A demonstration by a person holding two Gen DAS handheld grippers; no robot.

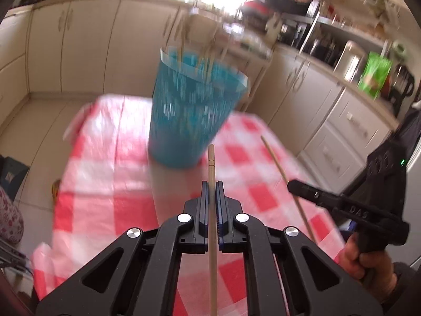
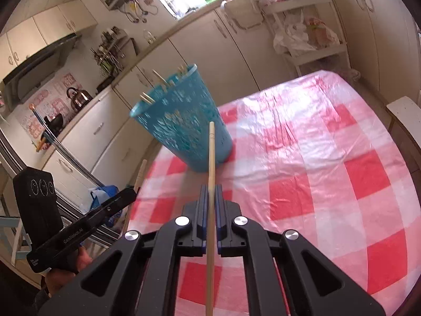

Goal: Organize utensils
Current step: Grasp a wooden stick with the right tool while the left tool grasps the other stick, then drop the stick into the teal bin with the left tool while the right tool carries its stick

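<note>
Gripping one wooden chopstick (image 1: pixel 212 210) each, the left gripper (image 1: pixel 212 187) and right gripper (image 2: pixel 209 192) stand clamped near the blue perforated holder (image 2: pixel 184 121) on the checked tablecloth (image 2: pixel 315 179), apparently already stocked with chopsticks.

each wrist camera looks forward and down along its own fingers. both share the perforated blue plastic holder (image 1: pixel 194 110) (image 2: pixel 184 123) nearby on the red-checked tablecloth (image 1: pixel 110 173) (image 2: pixel 315 173).

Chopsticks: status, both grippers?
Left gripper shut on chopstick. Right gripper shut on chopstick. Blue holder ahead, sticks already inside. Path clear.
</note>
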